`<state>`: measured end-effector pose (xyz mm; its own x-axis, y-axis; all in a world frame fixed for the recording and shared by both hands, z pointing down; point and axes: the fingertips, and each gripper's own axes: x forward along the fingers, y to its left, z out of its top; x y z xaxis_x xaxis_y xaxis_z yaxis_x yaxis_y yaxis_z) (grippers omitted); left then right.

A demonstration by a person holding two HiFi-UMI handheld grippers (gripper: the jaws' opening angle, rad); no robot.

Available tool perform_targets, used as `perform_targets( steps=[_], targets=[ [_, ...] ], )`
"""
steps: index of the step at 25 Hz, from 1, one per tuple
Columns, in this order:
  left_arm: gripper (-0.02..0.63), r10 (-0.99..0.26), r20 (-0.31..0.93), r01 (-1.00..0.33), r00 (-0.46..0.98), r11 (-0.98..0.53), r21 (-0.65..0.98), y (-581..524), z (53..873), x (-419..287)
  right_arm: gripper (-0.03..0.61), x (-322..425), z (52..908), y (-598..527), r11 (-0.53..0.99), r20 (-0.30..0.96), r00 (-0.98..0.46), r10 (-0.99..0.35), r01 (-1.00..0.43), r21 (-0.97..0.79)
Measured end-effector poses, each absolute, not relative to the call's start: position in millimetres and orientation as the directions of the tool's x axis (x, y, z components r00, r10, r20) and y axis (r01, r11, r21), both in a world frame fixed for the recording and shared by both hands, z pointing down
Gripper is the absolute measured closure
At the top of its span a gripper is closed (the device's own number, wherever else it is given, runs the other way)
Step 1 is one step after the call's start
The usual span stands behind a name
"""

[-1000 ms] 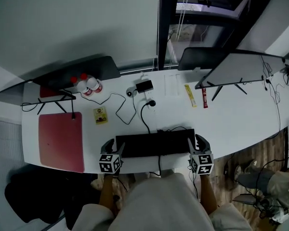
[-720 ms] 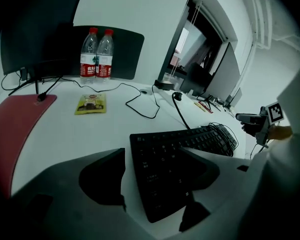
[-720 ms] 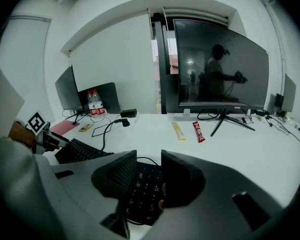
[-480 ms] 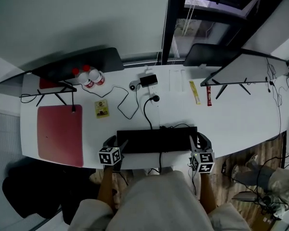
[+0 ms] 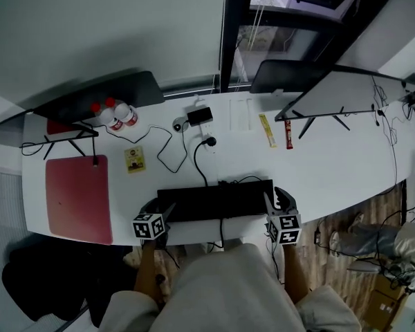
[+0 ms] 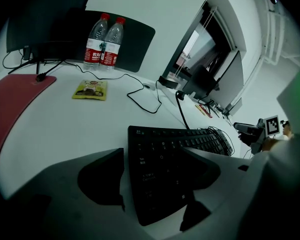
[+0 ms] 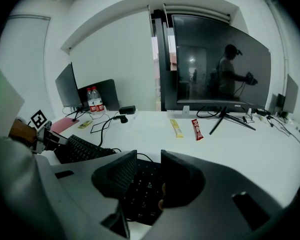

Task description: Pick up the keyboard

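Left tool (image 5: 160,207) jaws wide apart, right tool (image 5: 272,200) jaws narrowly apart, both forward.

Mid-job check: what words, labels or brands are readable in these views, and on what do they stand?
No text is clear enough to quote.
Red labels on the bottles: white print, too small to read.
Print on the packet: blurred.
Key legends on the keyboard: too dim to read.
Print on the yellow bar and the red bar: too small.
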<state>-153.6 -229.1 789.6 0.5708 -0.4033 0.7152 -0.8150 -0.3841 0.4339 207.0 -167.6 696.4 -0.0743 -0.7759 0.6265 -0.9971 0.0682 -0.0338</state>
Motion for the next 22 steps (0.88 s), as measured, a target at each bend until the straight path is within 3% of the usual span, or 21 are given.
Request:
perform_targets(
  steps=[6, 13, 22],
  targets=[
    [0.301, -0.392, 0.726, -0.816, 0.564, -0.399, 0.418, -227, 791, -150, 0.397, 216, 712, -162, 0.062, 0.643, -0.108, -0.758, -0.994, -0.093],
    [0.301, -0.397, 0.737, -0.827, 0.547, -0.389, 0.405, -227, 791, -152, 0.218, 214, 752, -158, 0.084, 0.703, -0.217, -0.677, -0.972, -0.220],
    [0.301, -0.395, 0.738, -0.828, 0.547, -0.386, 0.408, -227, 791, -152, 0.178, 211, 782, -156, 0.057, 0.737, -0.278, -0.616, -0.949, -0.311]
  ],
)
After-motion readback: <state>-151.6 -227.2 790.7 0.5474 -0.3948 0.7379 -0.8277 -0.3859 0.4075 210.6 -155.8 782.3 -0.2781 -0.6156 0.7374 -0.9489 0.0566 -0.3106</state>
